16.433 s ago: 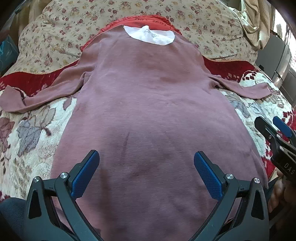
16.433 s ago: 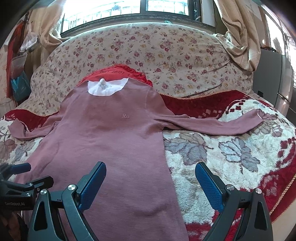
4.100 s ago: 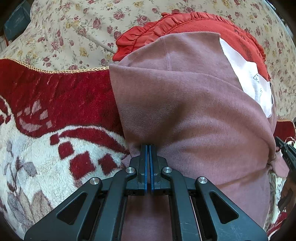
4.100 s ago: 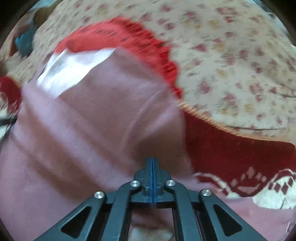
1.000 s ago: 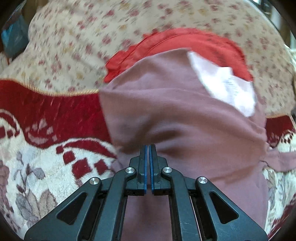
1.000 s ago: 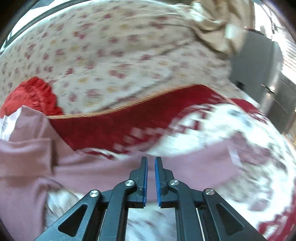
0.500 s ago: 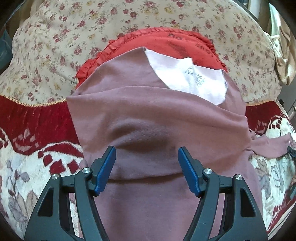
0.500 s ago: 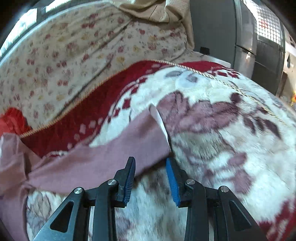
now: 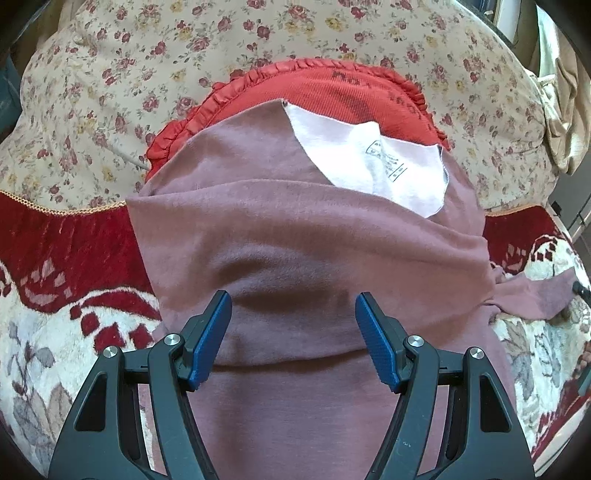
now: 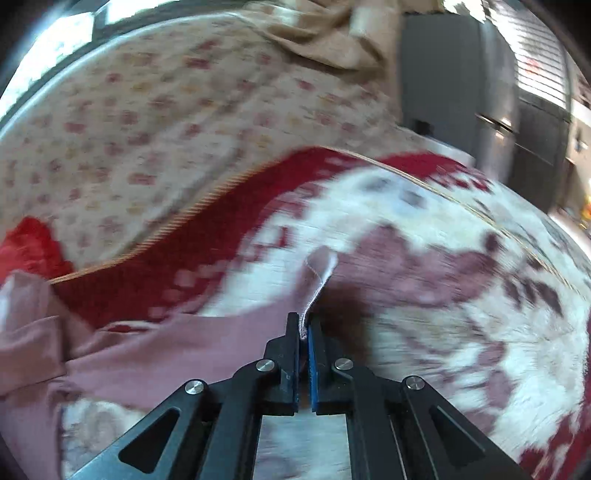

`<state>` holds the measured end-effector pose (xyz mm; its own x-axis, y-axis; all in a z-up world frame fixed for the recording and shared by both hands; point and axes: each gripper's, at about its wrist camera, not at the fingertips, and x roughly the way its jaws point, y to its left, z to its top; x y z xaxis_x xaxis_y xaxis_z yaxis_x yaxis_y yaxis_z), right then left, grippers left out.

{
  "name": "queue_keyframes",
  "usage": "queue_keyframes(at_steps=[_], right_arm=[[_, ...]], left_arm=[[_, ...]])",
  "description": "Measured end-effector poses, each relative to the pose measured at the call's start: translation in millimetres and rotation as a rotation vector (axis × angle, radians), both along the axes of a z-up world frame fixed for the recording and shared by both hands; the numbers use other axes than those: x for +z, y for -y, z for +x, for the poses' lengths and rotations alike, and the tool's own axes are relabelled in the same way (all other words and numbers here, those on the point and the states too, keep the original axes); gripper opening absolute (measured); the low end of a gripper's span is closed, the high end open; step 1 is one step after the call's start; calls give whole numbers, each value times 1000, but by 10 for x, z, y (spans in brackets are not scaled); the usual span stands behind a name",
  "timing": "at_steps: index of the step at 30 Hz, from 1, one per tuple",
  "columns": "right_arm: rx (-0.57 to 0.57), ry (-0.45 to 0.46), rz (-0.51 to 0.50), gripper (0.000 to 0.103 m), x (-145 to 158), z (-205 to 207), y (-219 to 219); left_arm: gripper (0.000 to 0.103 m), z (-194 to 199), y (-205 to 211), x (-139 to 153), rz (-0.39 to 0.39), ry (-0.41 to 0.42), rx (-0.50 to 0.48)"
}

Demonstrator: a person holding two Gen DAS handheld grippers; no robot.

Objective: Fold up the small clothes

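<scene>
A mauve long-sleeved shirt point(image 9: 314, 251) lies on the sofa, its white inner neck label point(image 9: 373, 162) showing. Its left sleeve is folded across the chest. My left gripper point(image 9: 293, 336) is open and empty just above the folded sleeve. The right sleeve point(image 9: 532, 295) still stretches out to the right. In the right wrist view my right gripper point(image 10: 303, 332) is shut on the cuff point(image 10: 317, 280) of that right sleeve point(image 10: 177, 347), which lifts a little off the blanket.
A red frilled cushion point(image 9: 354, 88) lies under the shirt's neck. The floral sofa back point(image 9: 147, 55) rises behind. A red and white patterned blanket point(image 10: 461, 295) covers the seat. A grey cabinet point(image 10: 461, 81) and a beige curtain point(image 10: 332, 33) stand at the right.
My left gripper has opened, let go of the folded left sleeve and drawn back. My right gripper has moved to the right sleeve's end and closed on its cuff.
</scene>
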<state>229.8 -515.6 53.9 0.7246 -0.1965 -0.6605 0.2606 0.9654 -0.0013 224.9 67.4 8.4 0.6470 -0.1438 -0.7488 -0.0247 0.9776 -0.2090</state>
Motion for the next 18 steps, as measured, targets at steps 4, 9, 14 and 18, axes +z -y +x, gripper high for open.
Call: queue_keyframes(at_steps=[4,9,14,18], right_arm=[[142,45,49,3,131,88,-619],[314,98,191,3,163,267,-1548],[501,112,287,3,78,312,-2554],[645,106,302,3,-3,161,-3226]], left_arm=[[70,10,-55,-10,-71,-14,-8],[70,49,2,-4,-140,-29,-64],[70,34,136,52,-173,-15,-155],[70,33,186,71,-271,-30,-226]])
